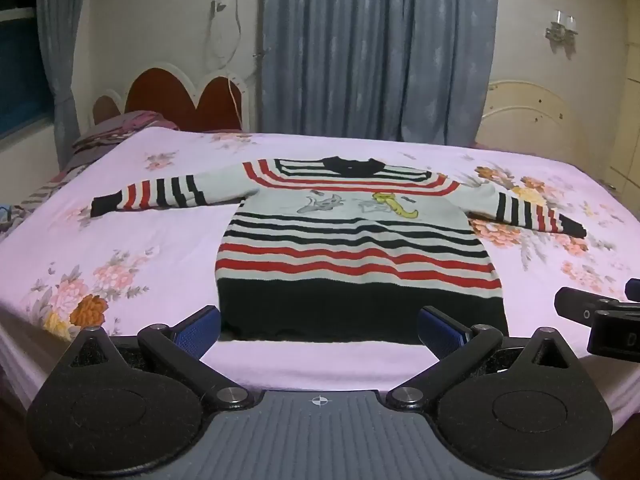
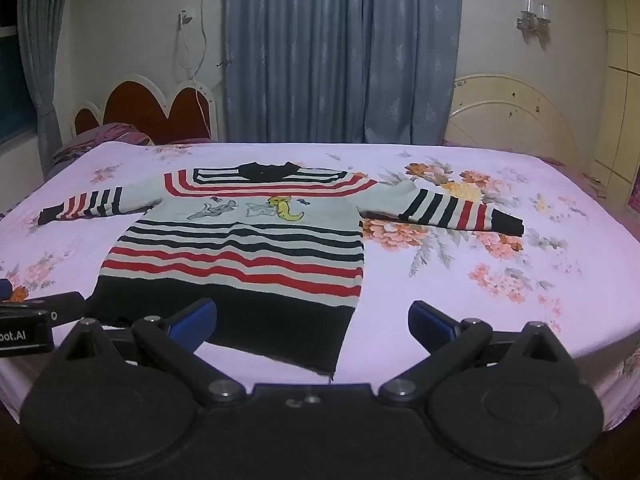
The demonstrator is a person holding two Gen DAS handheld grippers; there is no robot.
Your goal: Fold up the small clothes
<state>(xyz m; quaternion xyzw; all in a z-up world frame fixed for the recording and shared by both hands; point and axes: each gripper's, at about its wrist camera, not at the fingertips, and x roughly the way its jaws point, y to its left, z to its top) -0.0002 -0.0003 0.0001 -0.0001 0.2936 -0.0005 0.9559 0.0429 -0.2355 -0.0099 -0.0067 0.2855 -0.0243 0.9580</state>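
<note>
A small striped sweater (image 1: 352,248), grey with red and black stripes, a black hem and cartoon animals on the chest, lies flat on the bed with both sleeves spread out; it also shows in the right wrist view (image 2: 248,248). My left gripper (image 1: 318,326) is open and empty, hovering just before the sweater's black hem. My right gripper (image 2: 312,322) is open and empty, hovering over the hem's right corner. The right gripper's tip shows at the right edge of the left wrist view (image 1: 600,312). The left gripper's tip shows at the left edge of the right wrist view (image 2: 36,320).
The bed has a pink floral sheet (image 1: 120,248). A red heart-shaped headboard (image 1: 180,96) and pillows (image 1: 116,132) stand at the back left. Blue curtains (image 1: 376,48) hang behind the bed. A cream headboard (image 1: 532,116) stands at the back right.
</note>
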